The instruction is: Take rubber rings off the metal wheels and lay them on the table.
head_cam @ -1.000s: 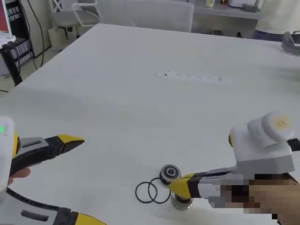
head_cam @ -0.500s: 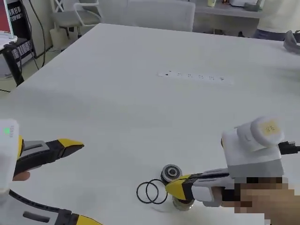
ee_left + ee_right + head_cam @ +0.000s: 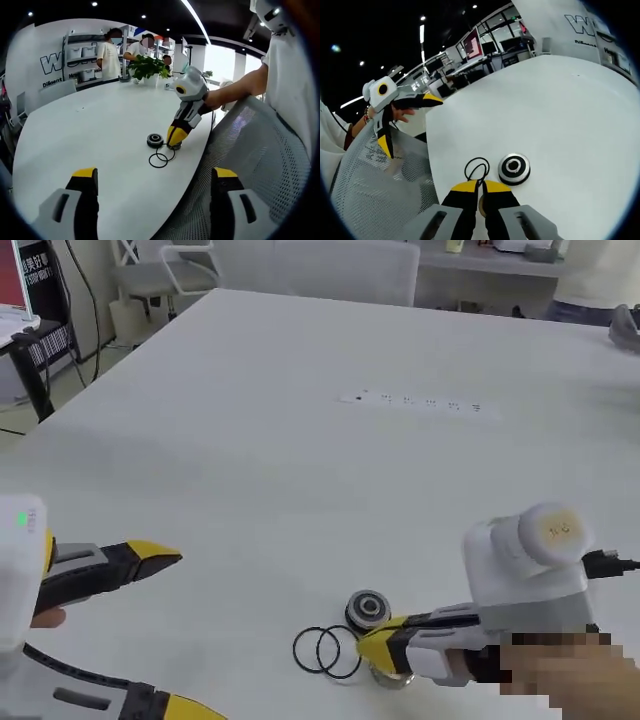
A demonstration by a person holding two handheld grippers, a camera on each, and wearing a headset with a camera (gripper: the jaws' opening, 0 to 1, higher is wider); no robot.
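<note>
The right gripper [image 3: 375, 645] lies low and nearly flat over the table [image 3: 300, 470]. Its jaws are drawn almost together, with only a sliver between the yellow tips, and they nip the top of a wheel [image 3: 388, 674] standing directly under them. I cannot tell whether they grip the metal rim or a ring seated on it, because the tips cover that part. The low, flat hold looks meant to pin this wheel against the table while an edge is worked under its rubber. Two rings [image 3: 325, 650] lie flat and overlapping just ahead of the tips, slightly to their left in the right gripper view. They probably sit so close because a stripped ring need only be let fall where it comes free. The other wheel [image 3: 366, 608] lies hub-up just ahead of the tips and to their right, near the rings but apart from them. The right gripper view shows a dark band round its edge, which may be a ring not yet removed. The left gripper [image 3: 185, 632] is well off on the far side of the rings from the right gripper, its jaws spread wide and holding nothing. It points at the work, so in its own view both wheels and the rings sit ahead between its jaws. It seems placed to steady a wheel or take a ring when needed.
</note>
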